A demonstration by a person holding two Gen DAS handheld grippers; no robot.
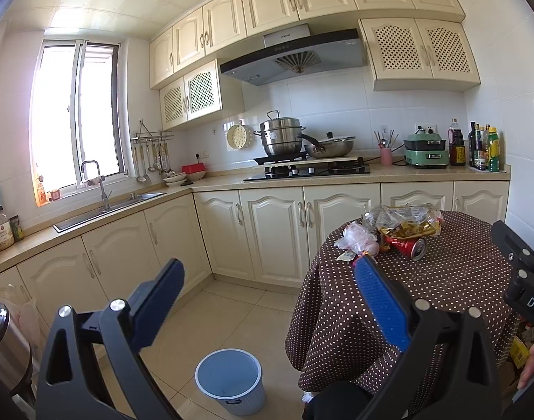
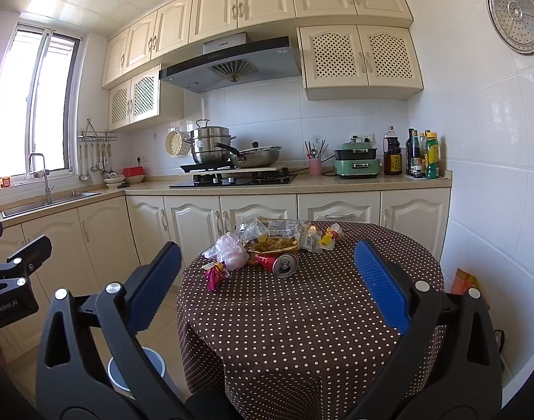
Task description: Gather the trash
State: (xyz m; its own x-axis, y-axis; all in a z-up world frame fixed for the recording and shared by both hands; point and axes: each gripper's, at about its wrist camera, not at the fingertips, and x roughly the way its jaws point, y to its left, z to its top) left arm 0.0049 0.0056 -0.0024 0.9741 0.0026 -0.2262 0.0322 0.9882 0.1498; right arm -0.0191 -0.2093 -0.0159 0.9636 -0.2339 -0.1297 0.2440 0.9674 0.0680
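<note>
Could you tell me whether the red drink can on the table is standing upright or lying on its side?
On its side: the red can lies on the dotted tablecloth, its silver end facing the camera.

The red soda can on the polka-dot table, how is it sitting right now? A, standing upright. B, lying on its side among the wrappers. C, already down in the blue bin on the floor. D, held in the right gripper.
B: the red can lies on its side on the table, its top end facing the camera, next to the wrappers; both grippers are open and empty.
</note>
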